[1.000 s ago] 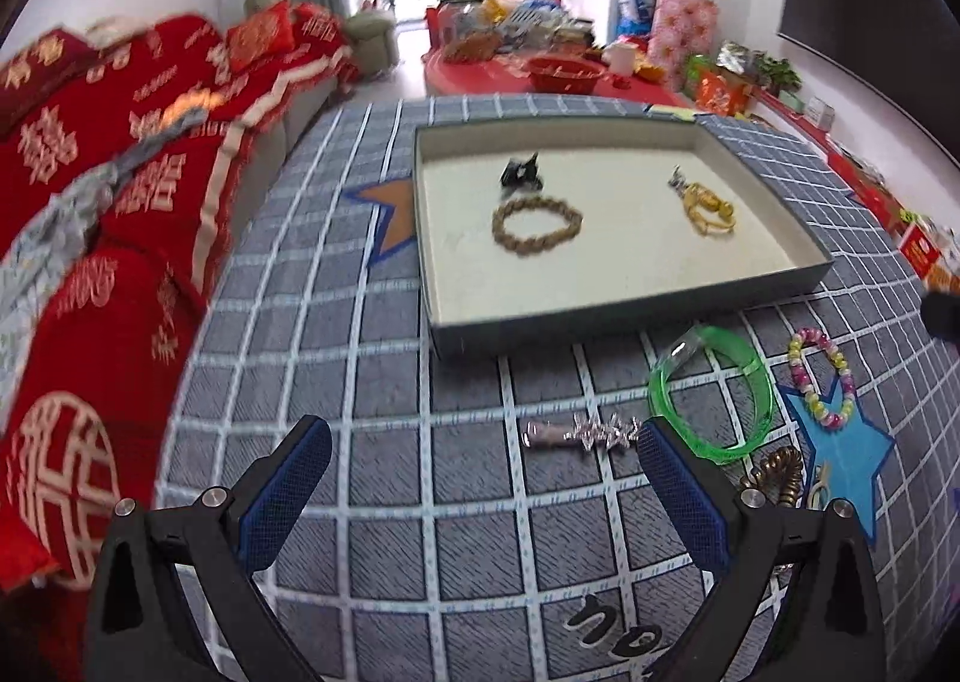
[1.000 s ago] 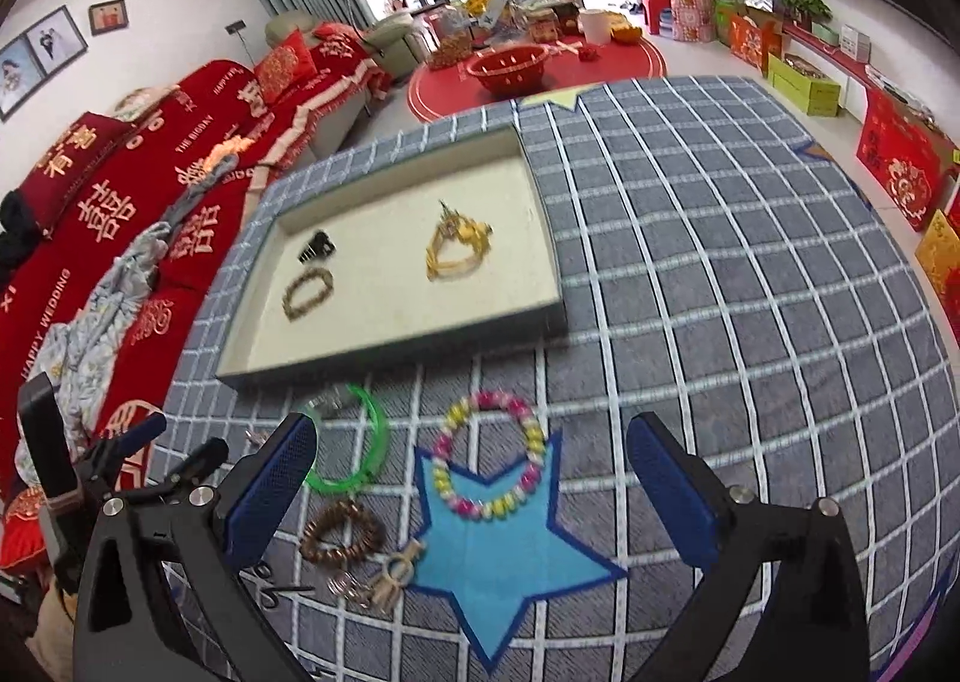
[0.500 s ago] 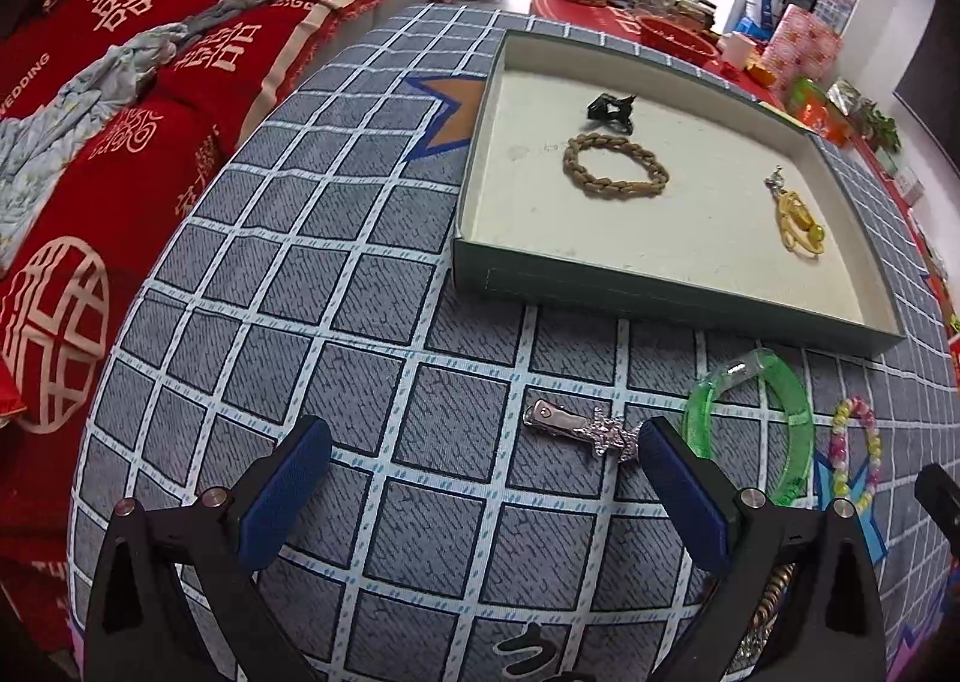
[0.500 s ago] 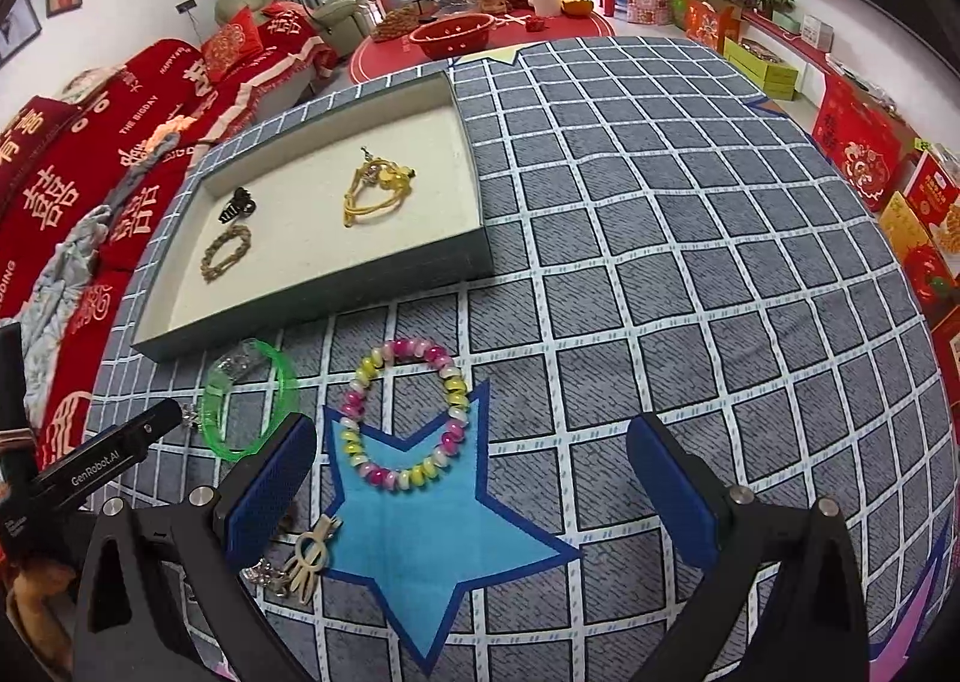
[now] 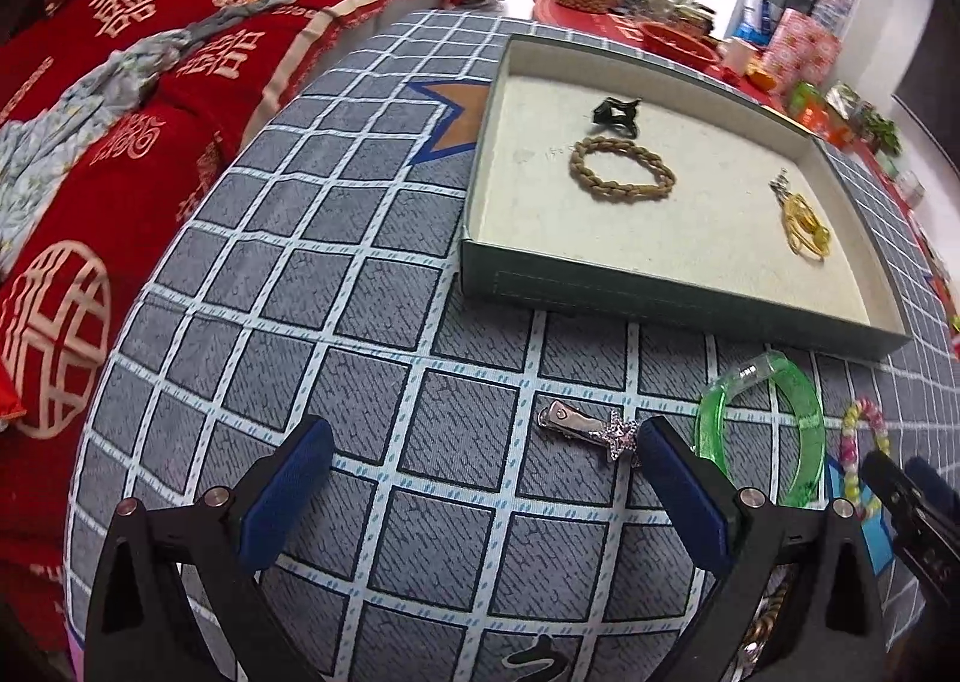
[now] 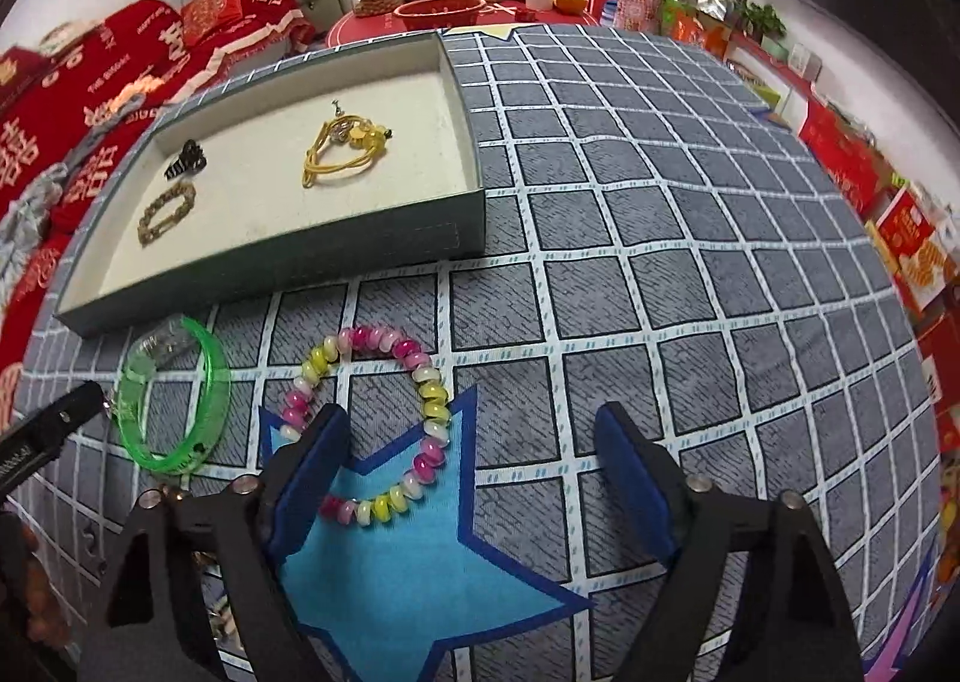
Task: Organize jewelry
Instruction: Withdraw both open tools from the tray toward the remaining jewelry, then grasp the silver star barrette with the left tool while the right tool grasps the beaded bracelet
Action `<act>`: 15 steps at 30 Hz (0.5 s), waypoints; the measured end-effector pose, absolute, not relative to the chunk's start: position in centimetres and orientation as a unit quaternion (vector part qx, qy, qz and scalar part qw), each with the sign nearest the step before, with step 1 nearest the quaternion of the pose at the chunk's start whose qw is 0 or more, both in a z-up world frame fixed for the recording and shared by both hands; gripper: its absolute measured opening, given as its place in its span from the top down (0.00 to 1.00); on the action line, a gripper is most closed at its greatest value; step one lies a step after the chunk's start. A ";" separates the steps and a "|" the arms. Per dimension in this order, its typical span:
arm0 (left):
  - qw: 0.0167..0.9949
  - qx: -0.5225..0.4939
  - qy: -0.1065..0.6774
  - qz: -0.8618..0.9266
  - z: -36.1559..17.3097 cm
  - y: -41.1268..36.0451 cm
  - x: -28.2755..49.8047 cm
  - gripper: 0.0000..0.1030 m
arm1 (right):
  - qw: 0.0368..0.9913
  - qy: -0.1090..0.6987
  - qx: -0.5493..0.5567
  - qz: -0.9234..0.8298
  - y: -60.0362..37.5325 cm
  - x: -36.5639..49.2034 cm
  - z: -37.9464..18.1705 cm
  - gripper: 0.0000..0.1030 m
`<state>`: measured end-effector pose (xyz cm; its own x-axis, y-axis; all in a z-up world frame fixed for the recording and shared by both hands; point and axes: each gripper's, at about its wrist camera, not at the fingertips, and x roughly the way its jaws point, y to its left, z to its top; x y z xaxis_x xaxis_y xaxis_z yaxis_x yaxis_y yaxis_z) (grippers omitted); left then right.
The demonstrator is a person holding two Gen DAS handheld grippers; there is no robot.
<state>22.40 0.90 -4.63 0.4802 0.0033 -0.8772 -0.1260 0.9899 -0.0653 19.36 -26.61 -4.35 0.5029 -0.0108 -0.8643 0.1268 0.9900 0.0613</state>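
A grey checked cloth covered the tabletop [image 6: 690, 238], printed with stars: one blue star [image 6: 414, 562] near the right hand-held gripper and one orange star [image 5: 456, 123] beside the tray. One shallow green tray [image 5: 678, 295] with a cream floor stood on the cloth. It held three pieces: one black hair claw [image 5: 617, 113], one braided tan bracelet [image 5: 621, 168] just in front of the claw, and one yellow cord bracelet [image 5: 807, 223] well apart, toward the tray's right side.

Outside the tray, on the cloth in front of its near wall, lay three clear pieces. One silver hair clip [image 5: 591, 430] with a sparkly star lay flat, its star end just beside the right finger of the left hand-held gripper [image 5: 480, 478]. One translucent green bangle [image 6: 174, 394] lay next to it. One bracelet of pink, yellow and white beads [image 6: 372, 418] lay partly on the blue star. More brownish jewelry lay behind the gripper frames, too hidden to count.

The left hand-held gripper hung over the cloth with its two blue pads wide apart and nothing between them.

The right hand-held gripper [image 6: 471, 466] had its jaws apart, though they had just been closing. The beaded bracelet's lower arc lay between its two pads, the left pad [image 6: 312, 472] covering the loop's near left part; the pads did not press on it, and whether the left one touched the beads could not be told.
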 end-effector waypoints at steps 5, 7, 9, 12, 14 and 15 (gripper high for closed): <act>0.882 0.011 0.471 -0.012 -3.7 0.9 21.5 0.00 | 0.868 0.495 0.031 -0.031 -26.2 18.9 -4.4 0.22; 0.891 0.044 0.450 -0.038 -2.9 0.6 21.1 0.00 | 0.868 0.495 0.028 -0.029 -26.1 18.9 -4.4 0.22; 0.894 0.075 0.436 -0.068 -2.3 0.2 20.8 0.00 | 0.868 0.495 0.027 -0.028 -26.1 18.9 -4.3 0.22; 0.890 0.113 0.427 -0.113 -2.1 -0.8 20.7 0.00 | 0.868 0.495 0.027 -0.028 -26.2 18.8 -4.3 0.22; 0.883 0.147 0.421 -0.149 -2.1 -1.7 20.7 0.04 | 0.868 0.495 0.028 -0.027 -26.1 18.8 -4.3 0.22; 0.877 0.159 0.423 -0.162 -2.3 -1.9 20.8 0.06 | 0.868 0.495 0.028 -0.027 -26.2 18.8 -4.3 0.22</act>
